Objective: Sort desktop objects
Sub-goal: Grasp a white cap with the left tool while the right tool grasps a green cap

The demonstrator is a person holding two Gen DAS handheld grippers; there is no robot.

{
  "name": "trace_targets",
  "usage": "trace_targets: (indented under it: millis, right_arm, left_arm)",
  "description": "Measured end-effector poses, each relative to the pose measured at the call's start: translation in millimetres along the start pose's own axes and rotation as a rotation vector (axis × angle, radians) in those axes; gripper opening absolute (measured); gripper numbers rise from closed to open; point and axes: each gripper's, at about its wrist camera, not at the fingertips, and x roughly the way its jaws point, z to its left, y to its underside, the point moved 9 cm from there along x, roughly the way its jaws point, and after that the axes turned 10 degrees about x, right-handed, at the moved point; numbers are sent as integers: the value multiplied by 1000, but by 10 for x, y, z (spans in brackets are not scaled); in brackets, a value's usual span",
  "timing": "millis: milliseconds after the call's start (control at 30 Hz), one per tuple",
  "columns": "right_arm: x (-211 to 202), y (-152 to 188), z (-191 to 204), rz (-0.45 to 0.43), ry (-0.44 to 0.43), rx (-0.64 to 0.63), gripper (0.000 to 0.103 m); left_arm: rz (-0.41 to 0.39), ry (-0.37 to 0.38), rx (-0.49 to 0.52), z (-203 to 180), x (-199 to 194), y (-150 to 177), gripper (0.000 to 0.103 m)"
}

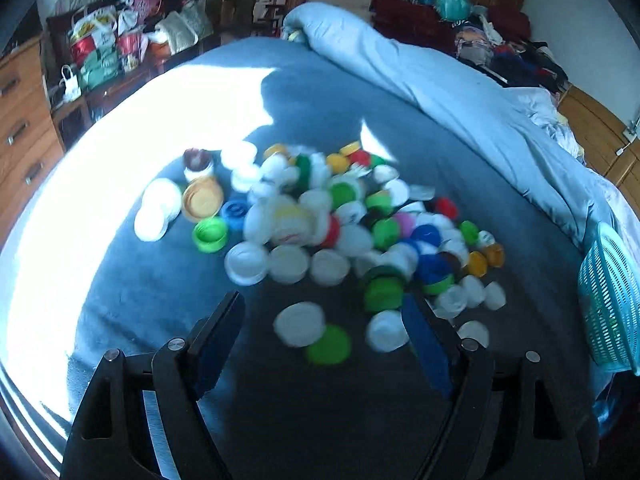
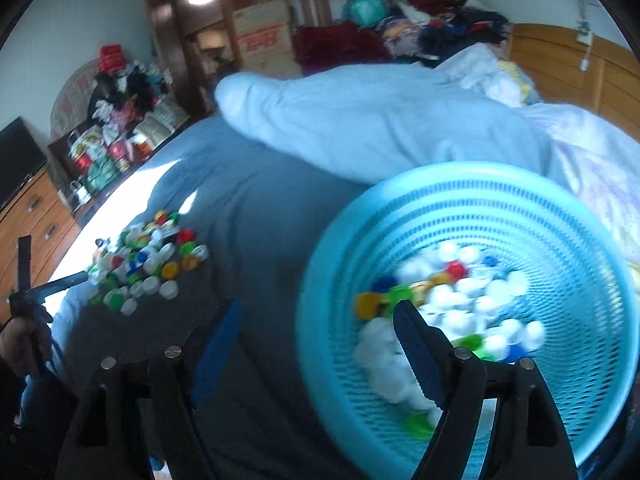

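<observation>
A heap of bottle caps [image 1: 328, 216], white, green, yellow, blue and red, lies on the blue-grey bed sheet [image 1: 160, 280]. My left gripper [image 1: 322, 312] hangs open just in front of the heap. A white cap [image 1: 300, 324] and a green cap [image 1: 329, 345] lie on the sheet between its fingers, untouched. In the right wrist view the heap [image 2: 148, 264] is far to the left. My right gripper [image 2: 318, 308] is open and holds nothing. Its right finger [image 2: 416, 340] reaches over the rim of the turquoise mesh basket [image 2: 500, 208], which holds several caps [image 2: 452, 304].
The basket [image 1: 608, 300] stands at the right edge of the left wrist view. A rolled light-blue duvet [image 1: 440, 80] runs along the far side of the bed. Wooden drawers [image 1: 24, 120] and piled bags [image 1: 104, 48] stand at the left. A hand [image 2: 16, 344] shows at the left edge.
</observation>
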Motion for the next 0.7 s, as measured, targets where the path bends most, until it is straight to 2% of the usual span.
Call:
trace_targets:
  millis: [133, 200, 267, 333, 467, 600, 700]
  right_arm:
    - [201, 129, 404, 44, -24, -61, 83]
    - [275, 182, 561, 65, -29, -87, 83]
    - [337, 227, 687, 85, -35, -109, 83]
    - [377, 263, 777, 106, -41, -128, 82]
    - [443, 335, 1077, 135, -82, -162, 66]
    - [609, 500, 1688, 182, -181, -254, 66]
    - [854, 700, 2306, 241, -292, -327, 66]
  left_arm:
    - [13, -4, -1, 79, 148, 160, 75]
    - [14, -3, -23, 102, 214, 186, 71]
    - [26, -6, -26, 123, 297, 217, 44]
    - [40, 18, -24, 111, 363, 262, 25]
    - [-17, -7, -1, 115, 239, 207, 25]
    - [-122, -129, -43, 483, -31, 114, 25]
    - [-161, -214, -96, 807, -146, 140, 25]
